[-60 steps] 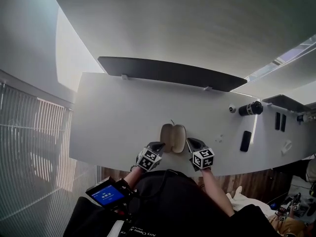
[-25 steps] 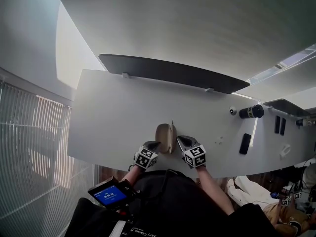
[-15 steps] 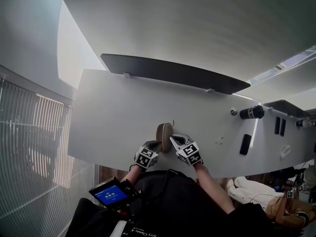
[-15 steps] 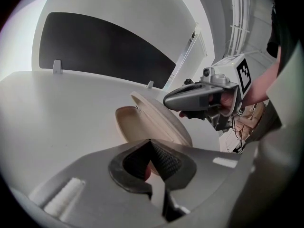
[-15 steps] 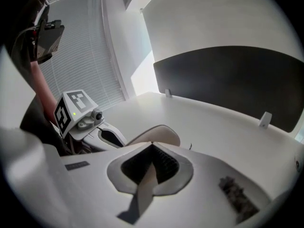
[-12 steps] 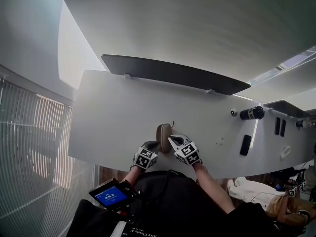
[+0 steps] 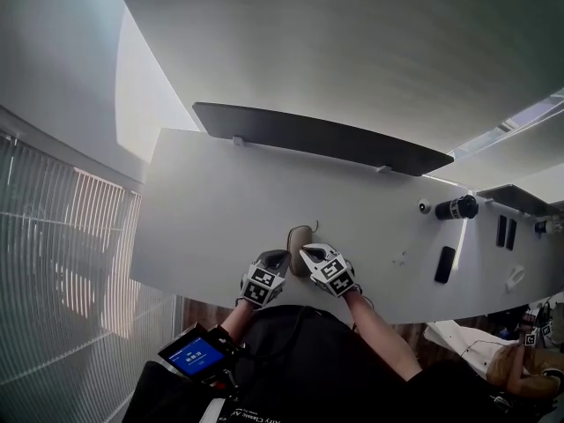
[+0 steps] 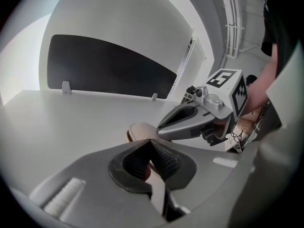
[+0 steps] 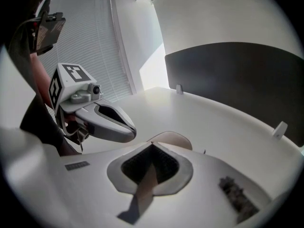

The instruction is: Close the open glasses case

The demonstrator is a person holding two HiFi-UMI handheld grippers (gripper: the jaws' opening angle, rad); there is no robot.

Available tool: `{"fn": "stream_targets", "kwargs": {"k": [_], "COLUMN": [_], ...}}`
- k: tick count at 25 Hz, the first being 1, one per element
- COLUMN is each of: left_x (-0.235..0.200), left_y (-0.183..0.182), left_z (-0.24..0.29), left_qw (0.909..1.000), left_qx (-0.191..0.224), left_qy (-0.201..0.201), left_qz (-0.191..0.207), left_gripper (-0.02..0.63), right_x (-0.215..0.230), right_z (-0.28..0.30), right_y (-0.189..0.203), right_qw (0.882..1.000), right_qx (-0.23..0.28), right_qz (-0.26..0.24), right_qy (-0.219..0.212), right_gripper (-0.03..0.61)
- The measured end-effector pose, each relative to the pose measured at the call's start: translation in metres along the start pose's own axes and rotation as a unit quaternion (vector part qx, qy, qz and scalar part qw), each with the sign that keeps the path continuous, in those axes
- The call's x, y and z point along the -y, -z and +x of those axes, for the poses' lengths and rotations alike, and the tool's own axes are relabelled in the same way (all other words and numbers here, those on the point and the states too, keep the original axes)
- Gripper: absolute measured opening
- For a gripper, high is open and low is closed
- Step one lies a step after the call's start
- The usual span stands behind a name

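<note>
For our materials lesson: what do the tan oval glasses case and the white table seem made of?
Tan oval glasses case: probably matte leather or imitation leather; smooth curved shell, no glare. White table: likely laminate or painted board, satin finish; flat, uniform, with a soft sheen.

From my end the tabletop [image 7: 229, 201] reads plain white, with a matt black panel [image 7: 326, 139] along its back edge. The glasses case [image 7: 298, 236] is tan, a shade pinker in the left gripper view. The left tongs [image 7: 278, 259] and right tongs [image 7: 306, 251] are both grey with black cross-hatched pads [image 8: 166, 159], and each carries a white cube [image 7: 331, 275] printed with black squares. The blinds [image 7: 79, 236] show thin pale stripes. A small slab [image 7: 445, 264] far right looks black, I think.
</note>
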State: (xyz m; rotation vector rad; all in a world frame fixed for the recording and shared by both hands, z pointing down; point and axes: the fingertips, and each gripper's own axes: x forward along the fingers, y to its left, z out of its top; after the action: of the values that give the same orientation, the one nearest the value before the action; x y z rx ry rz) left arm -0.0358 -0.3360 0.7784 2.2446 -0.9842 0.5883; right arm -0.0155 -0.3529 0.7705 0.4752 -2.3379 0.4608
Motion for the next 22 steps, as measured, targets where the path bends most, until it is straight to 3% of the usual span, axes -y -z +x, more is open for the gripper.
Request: {"fn": "stream_targets", "kwargs": {"k": [4,9,14,22], "left_x": [0.022,0.038,0.04,0.042], "left_y": [0.001,0.015,0.025,0.027], "left_z": [0.003,0.016,0.026,0.026], "left_qw": [0.999,0.9972,0.9958,0.9951], "left_qx": [-0.012,-0.026,-0.052,-0.06], "left_qy": [0.026,0.048,0.052,0.051], "left_qz": [0.035,0.051,0.054,0.06], "left_gripper": [0.008,0.007,0.008,0.008], "right_x": [-0.004,-0.006,-0.006,-0.005], "right_z": [0.007,0.009,0.009,0.005], "right_y": [0.001,0.0,0.001,-0.001], "right_qw": [1.0,0.999,0.999,0.999], "right_qx": [-0.008,-0.011,-0.01,-0.007], "right_qz": [-0.026,-0.037,-0.032,-0.037], "right_qy": [-0.011,-0.019,-0.015,-0.004], "right_gripper": [-0.003,-0.002,-0.003,-0.003]}}
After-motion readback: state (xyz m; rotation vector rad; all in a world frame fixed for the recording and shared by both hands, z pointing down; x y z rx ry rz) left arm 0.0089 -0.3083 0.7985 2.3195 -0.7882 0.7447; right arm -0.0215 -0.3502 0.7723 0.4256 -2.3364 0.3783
